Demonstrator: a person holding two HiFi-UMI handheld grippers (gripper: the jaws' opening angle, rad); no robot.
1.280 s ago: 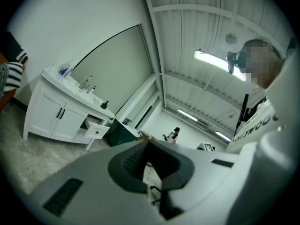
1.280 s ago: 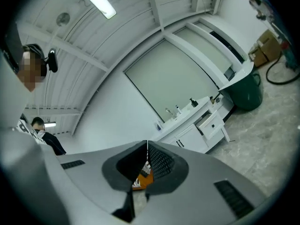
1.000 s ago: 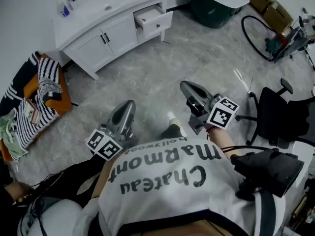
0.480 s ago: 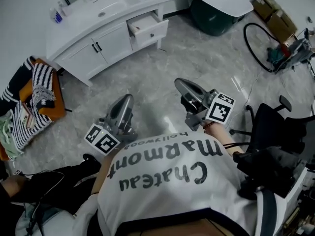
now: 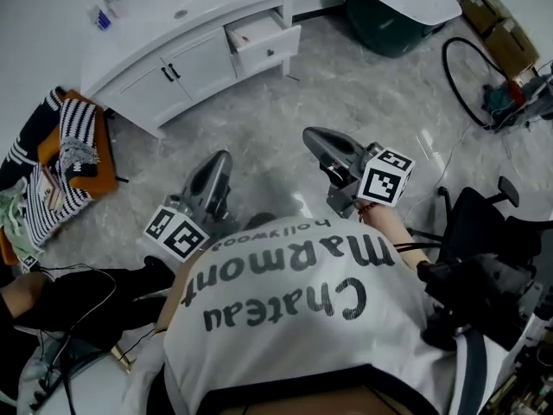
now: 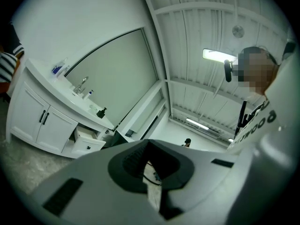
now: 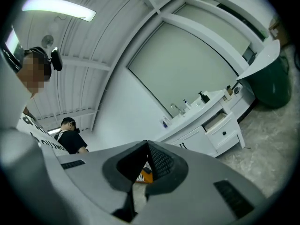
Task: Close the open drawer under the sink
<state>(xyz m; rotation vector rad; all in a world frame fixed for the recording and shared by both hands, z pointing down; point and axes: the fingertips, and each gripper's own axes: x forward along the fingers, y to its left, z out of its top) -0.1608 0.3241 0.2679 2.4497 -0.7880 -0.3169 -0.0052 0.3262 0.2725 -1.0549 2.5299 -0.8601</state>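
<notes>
The white sink vanity (image 5: 147, 37) stands at the far side of the marble floor. Its right-hand drawer (image 5: 263, 40) is pulled out, and its front carries a small dark knob. The same drawer (image 6: 86, 142) shows low at the left of the left gripper view, and the drawer (image 7: 220, 123) shows at the right of the right gripper view. My left gripper (image 5: 220, 160) and right gripper (image 5: 311, 135) are held level in front of my chest, well short of the vanity. Both are shut with nothing between the jaws, as seen at the left gripper (image 6: 148, 142) and the right gripper (image 7: 147, 143).
A striped cloth on an orange seat (image 5: 69, 158) sits left of the vanity. A dark green tub with a white top (image 5: 397, 7) stands right of it. A cable loop (image 5: 467, 67), cardboard boxes (image 5: 497, 28) and an office chair (image 5: 492, 232) are at the right. Another person (image 7: 70, 135) stands behind.
Both grippers have moved forward over the floor toward the vanity, and both stay shut. The foot seen earlier between them is now hidden.
</notes>
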